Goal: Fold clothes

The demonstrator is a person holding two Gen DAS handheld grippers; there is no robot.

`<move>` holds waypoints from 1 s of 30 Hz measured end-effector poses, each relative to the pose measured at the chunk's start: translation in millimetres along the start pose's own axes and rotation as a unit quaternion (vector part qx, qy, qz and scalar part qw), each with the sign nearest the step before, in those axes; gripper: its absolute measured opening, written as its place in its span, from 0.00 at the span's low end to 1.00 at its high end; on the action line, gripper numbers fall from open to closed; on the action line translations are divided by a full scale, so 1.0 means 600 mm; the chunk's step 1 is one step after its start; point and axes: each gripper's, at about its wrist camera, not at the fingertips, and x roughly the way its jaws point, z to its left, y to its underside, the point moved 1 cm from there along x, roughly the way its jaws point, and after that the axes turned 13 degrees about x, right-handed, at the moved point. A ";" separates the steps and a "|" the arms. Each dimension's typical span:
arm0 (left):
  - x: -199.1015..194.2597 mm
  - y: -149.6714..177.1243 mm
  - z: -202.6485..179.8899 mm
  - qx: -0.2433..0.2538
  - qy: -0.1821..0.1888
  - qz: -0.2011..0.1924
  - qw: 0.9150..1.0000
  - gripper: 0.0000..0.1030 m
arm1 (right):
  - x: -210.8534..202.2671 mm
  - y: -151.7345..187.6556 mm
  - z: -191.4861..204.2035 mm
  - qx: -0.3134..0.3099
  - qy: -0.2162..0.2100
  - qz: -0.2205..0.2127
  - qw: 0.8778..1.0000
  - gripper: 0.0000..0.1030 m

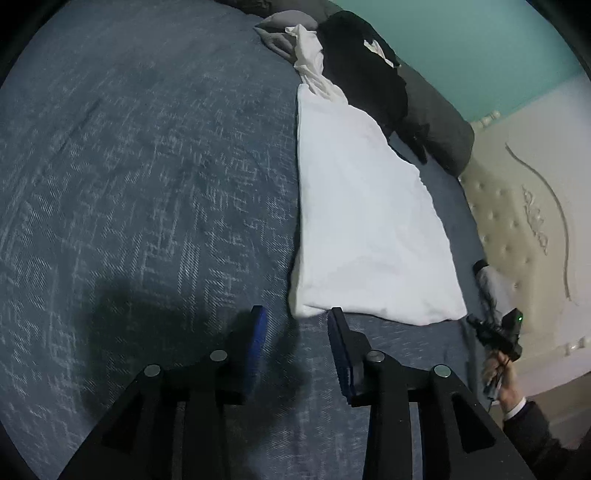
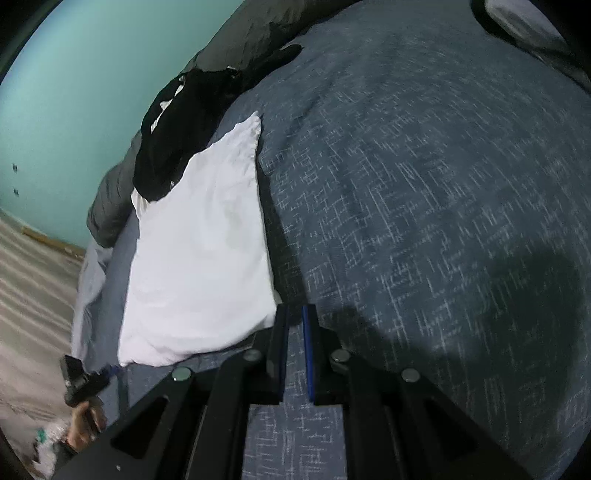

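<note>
L gripper (image 1: 297, 314) hovers over the blue bedspread (image 1: 147, 206), jaws partly apart w/ a clear gap, nothing between them. Its right-hand blue pad (image 1: 338, 347) has its tip just at the near edge of the white garment (image 1: 365, 229), looks apart from it, tho contact there is hard to judge. The garment lies flat on the bedspread, ahead and to the right of this gripper, folded into a long panel that narrows toward the far end, where it bunches up. Beyond that, a black garment (image 1: 365, 77) is piled next to a grey quilt (image 1: 439, 136), w/ a grey cloth (image 1: 280, 33) at the far left of the pile. Off to the right: a cream padded headboard (image 1: 517, 221) and teal wall (image 1: 480, 48).

R gripper (image 2: 295, 314), in its own cam, has jaws nearly closed, only a slim gap showing bedspread, nothing held. The white garment (image 2: 199, 258) sits ahead and to its left, near corner just beside the left jaw tip. Black garment (image 2: 177, 136) overlaps its far end.

Each cam also catches the other unit: R gripper (image 1: 498, 332) at the right edge in a hand (image 1: 498, 373) w/ dark sleeve (image 1: 532, 421); L gripper (image 2: 83, 380) at lower left, held in a hand (image 2: 86, 421).
</note>
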 end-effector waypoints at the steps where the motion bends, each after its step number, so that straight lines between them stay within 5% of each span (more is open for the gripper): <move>1: 0.003 0.004 -0.003 -0.002 0.003 0.003 1.000 0.36 | -0.002 0.002 0.000 0.003 -0.004 0.001 1.000 0.07; 12: 0.064 0.008 -0.019 -0.080 0.032 -0.016 0.996 0.41 | 0.017 0.053 0.039 0.001 -0.051 -0.005 0.999 0.08; 30: 0.068 -0.018 -0.028 -0.112 -0.013 -0.068 0.991 0.38 | 0.025 0.095 0.036 -0.001 -0.051 -0.041 0.998 0.08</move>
